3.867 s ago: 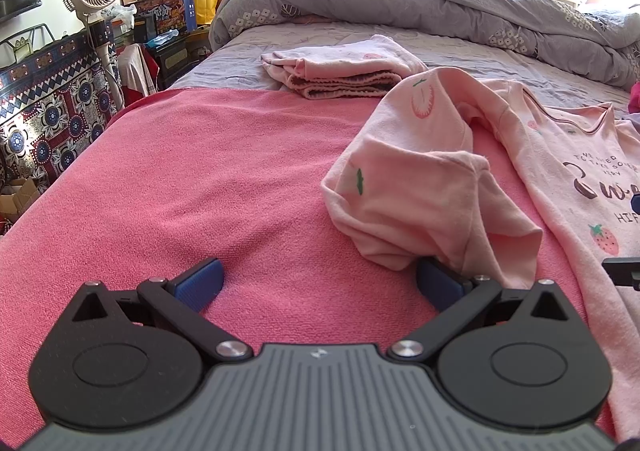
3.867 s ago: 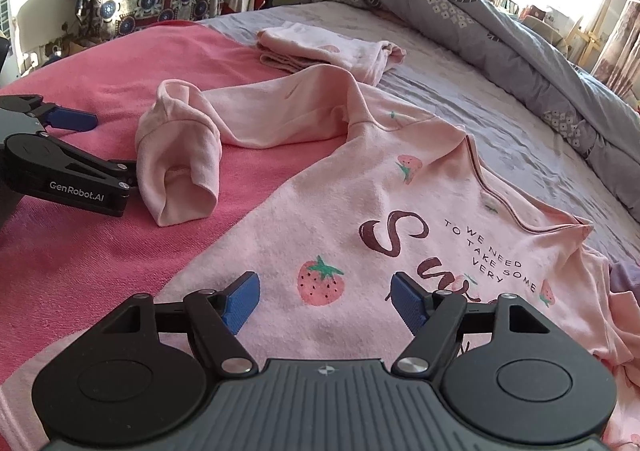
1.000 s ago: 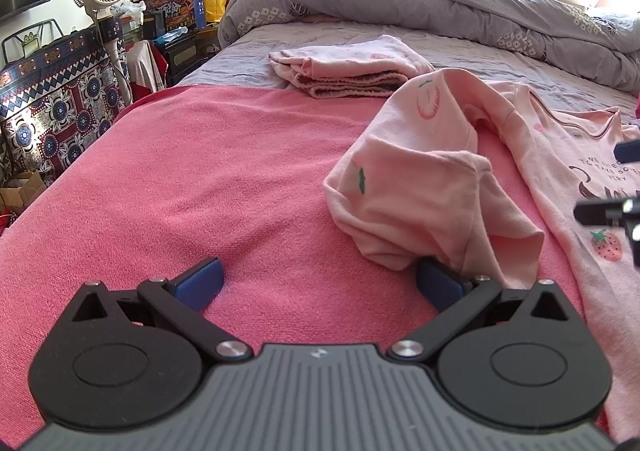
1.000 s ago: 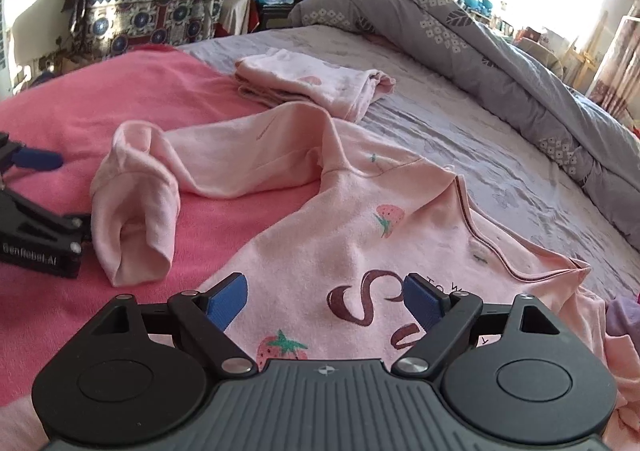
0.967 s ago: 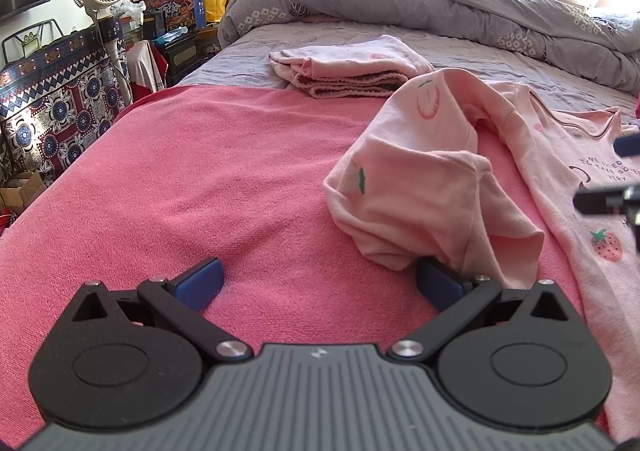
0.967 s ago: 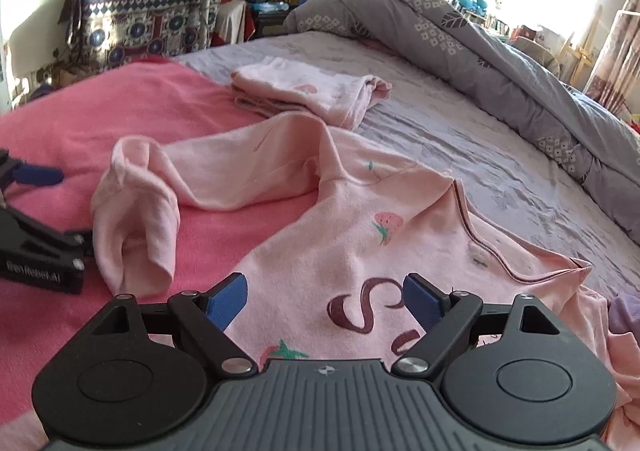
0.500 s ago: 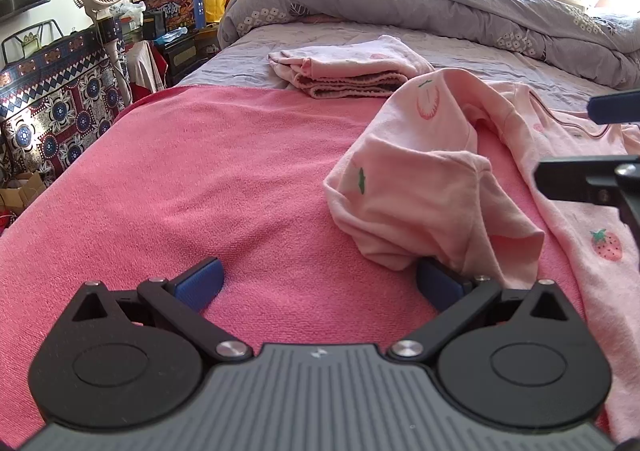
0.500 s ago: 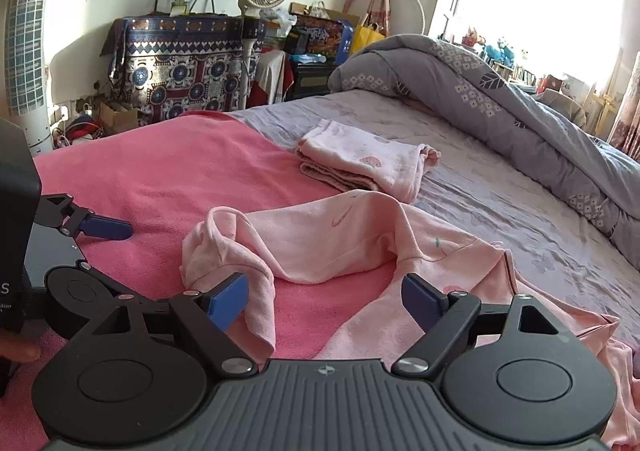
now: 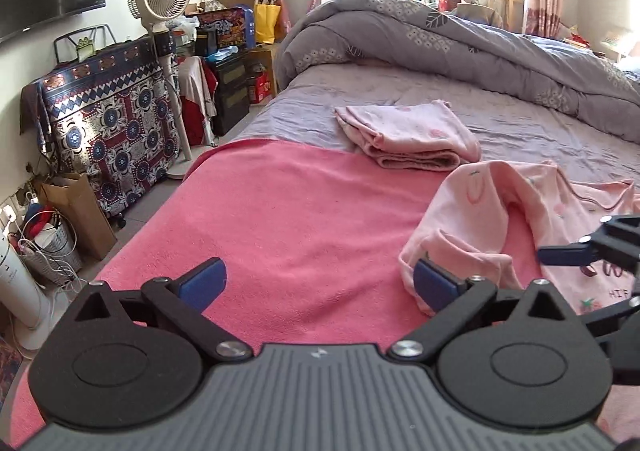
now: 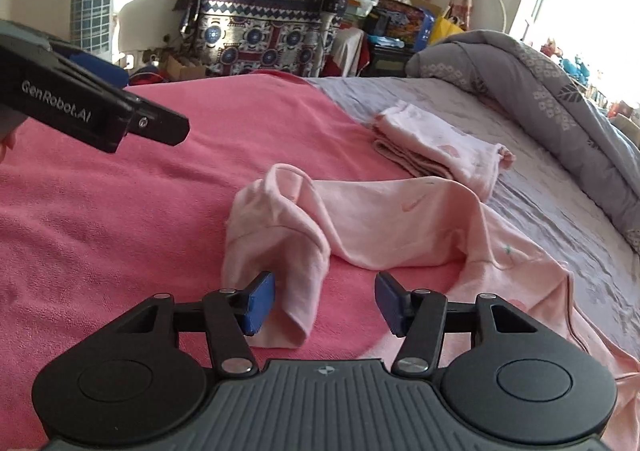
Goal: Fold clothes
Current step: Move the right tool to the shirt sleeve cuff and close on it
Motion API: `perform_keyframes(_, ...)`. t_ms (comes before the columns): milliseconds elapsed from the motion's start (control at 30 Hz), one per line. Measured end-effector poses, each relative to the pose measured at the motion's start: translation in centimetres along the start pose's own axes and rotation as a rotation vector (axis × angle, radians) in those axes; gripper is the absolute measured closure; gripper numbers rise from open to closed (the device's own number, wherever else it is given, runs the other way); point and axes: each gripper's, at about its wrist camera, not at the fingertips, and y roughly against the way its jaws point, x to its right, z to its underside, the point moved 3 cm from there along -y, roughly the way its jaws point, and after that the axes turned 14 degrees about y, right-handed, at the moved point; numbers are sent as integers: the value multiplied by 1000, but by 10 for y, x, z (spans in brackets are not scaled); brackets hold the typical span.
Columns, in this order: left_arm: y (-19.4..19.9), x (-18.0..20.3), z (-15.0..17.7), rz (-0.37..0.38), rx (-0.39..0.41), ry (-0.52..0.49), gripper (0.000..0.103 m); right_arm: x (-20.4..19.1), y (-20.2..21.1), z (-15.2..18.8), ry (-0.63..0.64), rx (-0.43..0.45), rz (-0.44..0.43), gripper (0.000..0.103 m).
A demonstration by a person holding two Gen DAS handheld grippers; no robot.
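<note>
Right wrist view: jaws closing around a crumpled sleeve

The sleeve (image 10: 276, 235) of the pink shirt (image 10: 520, 271) lies bunched on the red blanket (image 10: 120, 211), its cuff end between the right gripper (image 10: 324, 305) jaws. They have just been closing but stand apart, not yet pressing cloth; likely a grab to straighten it. Left gripper (image 9: 316, 285) hovers wide open beside the sleeve, holding nothing. A folded garment (image 9: 408, 139) sits further up the bed (image 9: 520, 123), apart from the work. No containers on the bed
</note>
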Motion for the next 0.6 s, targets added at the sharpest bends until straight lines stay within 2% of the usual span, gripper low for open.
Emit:
perform_keyframes(67, 2, 2, -3, 9, -16, -23, 2, -7, -1, -6, 26, 12, -16, 47)
perform_keyframes(100, 2, 3, -3, 25, -30, -32, 2, -8, -5, -7, 40, -13, 2, 50)
perform_keyframes(133, 1, 5, -2, 41, -46, -39, 2, -10, -10, -7, 52, -40, 17, 58)
perform_keyframes(167, 0, 7, -1, 58, -62, -46, 2, -6, -15, -6, 16, -77, 10, 90)
perform_keyframes(200, -2, 9, 0, 75, -85, -54, 2, -1, -19, -5, -22, -112, 2, 94)
perform_keyframes(233, -3, 12, 1, 89, -100, -62, 2, 6, -19, -4, -88, -114, -5, 94)
perform_keyframes(467, -3, 41, 7, 184, -110, -121, 2, 48, 30, 1, -298, -73, 67, 94)
perform_keyframes(600, -7, 58, 10, 230, -119, -130, 2, 75, 61, 24, -584, -79, -22, 94)
